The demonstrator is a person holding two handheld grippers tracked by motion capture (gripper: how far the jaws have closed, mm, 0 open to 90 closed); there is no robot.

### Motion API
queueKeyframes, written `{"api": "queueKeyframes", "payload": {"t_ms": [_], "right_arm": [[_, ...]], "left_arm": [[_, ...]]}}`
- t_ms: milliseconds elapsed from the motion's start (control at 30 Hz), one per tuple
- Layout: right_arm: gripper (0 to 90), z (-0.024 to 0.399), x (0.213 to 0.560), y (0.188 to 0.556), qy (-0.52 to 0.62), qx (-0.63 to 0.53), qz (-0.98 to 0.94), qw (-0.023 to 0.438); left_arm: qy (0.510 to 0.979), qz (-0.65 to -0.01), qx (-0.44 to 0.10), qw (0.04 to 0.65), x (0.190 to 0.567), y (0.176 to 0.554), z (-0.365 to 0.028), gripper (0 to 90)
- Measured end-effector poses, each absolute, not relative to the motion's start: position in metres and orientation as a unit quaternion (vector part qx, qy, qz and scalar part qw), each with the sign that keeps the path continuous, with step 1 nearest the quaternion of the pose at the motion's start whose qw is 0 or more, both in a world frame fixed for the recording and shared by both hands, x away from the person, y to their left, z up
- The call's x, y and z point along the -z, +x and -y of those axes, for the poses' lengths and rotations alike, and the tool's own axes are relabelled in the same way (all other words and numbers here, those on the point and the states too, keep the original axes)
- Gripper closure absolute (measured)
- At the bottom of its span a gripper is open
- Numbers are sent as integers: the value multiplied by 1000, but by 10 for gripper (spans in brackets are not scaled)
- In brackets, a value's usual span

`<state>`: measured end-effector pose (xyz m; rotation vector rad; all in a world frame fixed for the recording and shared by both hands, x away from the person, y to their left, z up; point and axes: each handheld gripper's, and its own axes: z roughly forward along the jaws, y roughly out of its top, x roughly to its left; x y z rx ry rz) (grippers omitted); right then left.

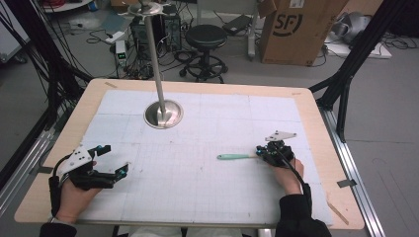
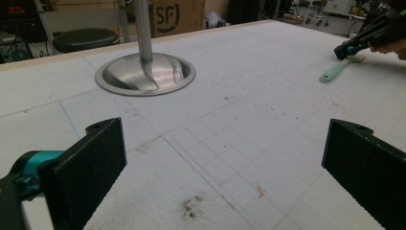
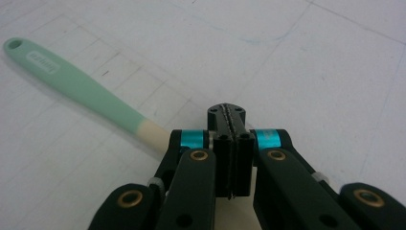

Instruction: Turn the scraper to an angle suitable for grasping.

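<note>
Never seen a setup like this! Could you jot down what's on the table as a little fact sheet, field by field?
Surface: white gridded mat on a wooden table
Stand: metal pole on a round base, far left of the mat
Tool: green-handled utensil lying flat
Left gripper: jaws wide apart, holding nothing
Right gripper: jaws together, at the utensil's pale end

"SF" logo on the cardboard box (image 1: 296, 29)

Stand base (image 2: 145, 74): polished metal, glossy. Table mat (image 2: 268, 120): matt, rough, stained. Spatula handle (image 3: 76, 86): smooth green plastic
</note>
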<state>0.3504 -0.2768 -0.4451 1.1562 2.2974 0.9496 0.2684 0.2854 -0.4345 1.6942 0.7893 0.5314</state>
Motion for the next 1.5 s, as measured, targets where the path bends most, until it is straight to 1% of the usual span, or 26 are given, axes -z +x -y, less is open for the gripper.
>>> {"api": "queueKeyframes", "payload": {"t_ms": [67,267,367,500,533,567,600,667,767,833,900,1067,1200,1233,1300,1333,1500], "right_arm": [[900,279,445,345,418,-345,-819,187],[900,281,445,332,416,-350,-821,176],[900,280,442,320,408,-342,-831,163],[900,277,440,311,406,-334,-836,158],[900,275,440,303,405,-332,-837,159],[900,275,440,303,405,-332,-837,159],[900,273,440,294,407,-333,-837,154],[900,272,440,291,408,-336,-836,150],[900,272,442,280,413,-352,-830,130],[900,271,442,274,412,-354,-830,126],[900,267,440,268,403,-345,-837,135],[900,262,437,269,378,-338,-848,155],[900,248,434,269,352,-351,-855,151],[900,238,432,269,326,-364,-861,141],[900,233,433,269,315,-369,-864,134],[900,223,434,271,296,-367,-873,124],[900,211,438,274,270,-366,-884,108]], "left_arm": [[721,-335,-224,565,435,270,-283,19],[718,-330,-226,569,434,273,-280,19],[715,-331,-225,574,433,274,-279,19],[713,-330,-224,576,433,275,-279,19],[714,-329,-225,575,433,275,-279,18],[712,-330,-225,577,433,276,-278,18],[712,-330,-224,577,433,276,-278,19],[710,-331,-225,579,433,276,-278,19],[711,-329,-226,579,433,277,-278,19],[710,-328,-227,580,433,277,-278,18],[709,-329,-227,581,433,277,-277,19],[710,-328,-227,580,433,277,-276,19],[711,-329,-226,579,433,277,-277,19],[712,-330,-225,578,433,277,-277,19],[716,-330,-226,573,433,276,-277,18],[717,-330,-225,571,433,276,-277,19],[721,-330,-226,566,433,273,-279,19]]}}
